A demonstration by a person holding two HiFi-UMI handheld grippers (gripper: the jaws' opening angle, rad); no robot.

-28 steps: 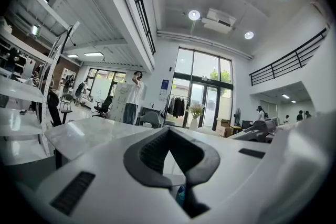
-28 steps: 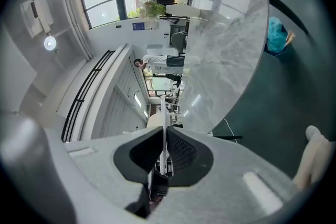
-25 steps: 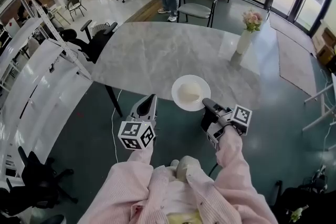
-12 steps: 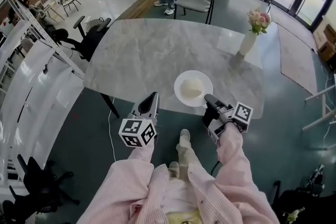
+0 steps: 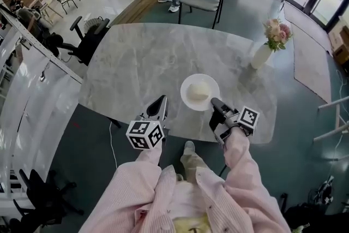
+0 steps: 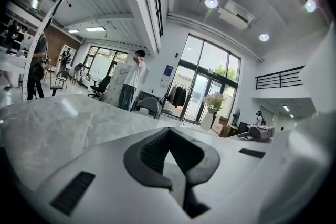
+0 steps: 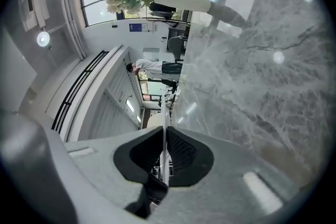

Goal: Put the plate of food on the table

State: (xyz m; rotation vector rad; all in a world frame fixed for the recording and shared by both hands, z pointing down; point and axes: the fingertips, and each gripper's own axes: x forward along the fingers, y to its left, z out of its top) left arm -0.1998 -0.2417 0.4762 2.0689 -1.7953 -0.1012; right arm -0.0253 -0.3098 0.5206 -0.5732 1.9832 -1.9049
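I read a white plate point(image 5: 200, 92) with pale cream food point(image 5: 198, 90) on the grey, dark-veined marble table point(image 5: 142, 63). The left gripper point(image 5: 161, 99) and right gripper point(image 5: 214, 101) carry black-and-white square markers; my sleeves point(image 5: 242, 172) are pink pinstripe. At one o'clock, pink flowers point(image 5: 277, 31), white vase point(image 5: 262, 55).

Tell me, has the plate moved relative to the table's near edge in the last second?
Yes. The plate, clamped in the right gripper, has gone inward, from overhanging the near edge of the table to wholly over the marble, toward the vase.
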